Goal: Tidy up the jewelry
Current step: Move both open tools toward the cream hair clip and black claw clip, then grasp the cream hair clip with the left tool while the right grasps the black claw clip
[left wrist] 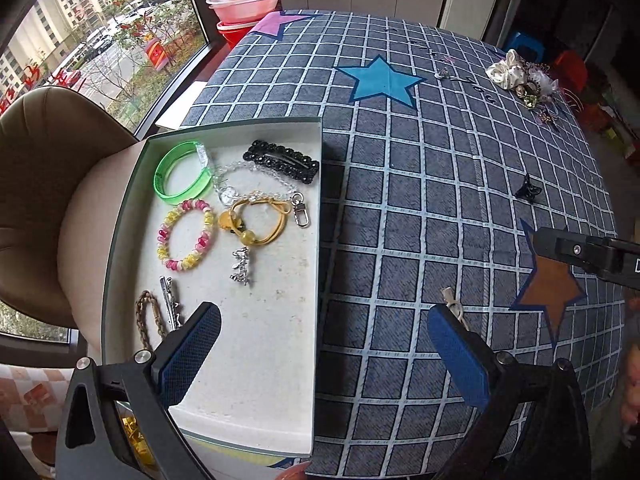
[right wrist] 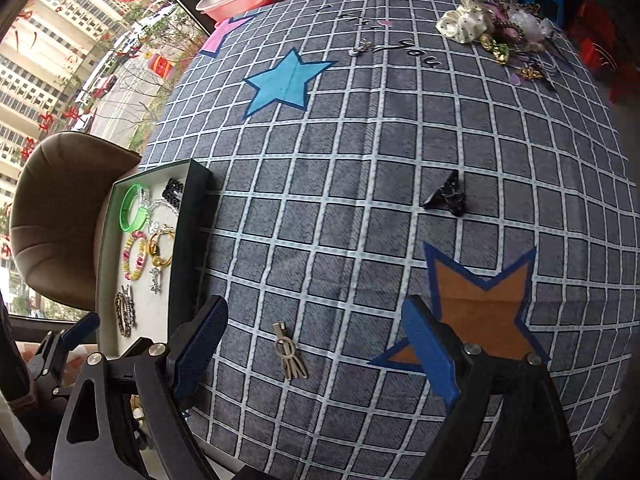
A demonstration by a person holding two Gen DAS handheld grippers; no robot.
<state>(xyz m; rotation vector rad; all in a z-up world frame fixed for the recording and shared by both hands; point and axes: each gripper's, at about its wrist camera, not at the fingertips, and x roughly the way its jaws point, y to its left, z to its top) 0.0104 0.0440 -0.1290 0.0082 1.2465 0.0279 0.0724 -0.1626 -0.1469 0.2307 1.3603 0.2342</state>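
Covering the whole table is the grey checked cloth (right wrist: 360, 184) with its stars, blue (left wrist: 382, 80) and orange (right wrist: 480, 316); that is the biggest thing in front of you. At its left edge, beside the brown chair (left wrist: 44, 184), sits the shallow white-lined tray (left wrist: 260, 340), and this is where most of the jewelry already lies. In it you have the green bangle (left wrist: 182, 172) at the far left corner, the black beaded hair clip (left wrist: 282, 162) at the far right, and a clear bead strand (left wrist: 240, 176) with a metal clasp between them. Nearer you lie the pink and yellow bead bracelet (left wrist: 186, 236), the yellow hair tie (left wrist: 256, 220), a small silver charm (left wrist: 242, 266), then a braided brown bracelet (left wrist: 150, 316) and a silver clip (left wrist: 170, 302) by the left wall.

Your left gripper (left wrist: 320, 344) hangs over the tray's right wall with its jaws wide apart and nothing between them. Your right gripper (right wrist: 316, 344) is spread too, empty, above the cloth, and a small metal hair clip (right wrist: 288, 354) lies on the cloth between its fingers, untouched.

Still out on the cloth: a heap of scrunchies and ornaments (right wrist: 496, 28) at the far right corner, a black claw clip (right wrist: 448, 196) mid-right, and a tiny silver piece (right wrist: 362, 48) near the printed lettering.
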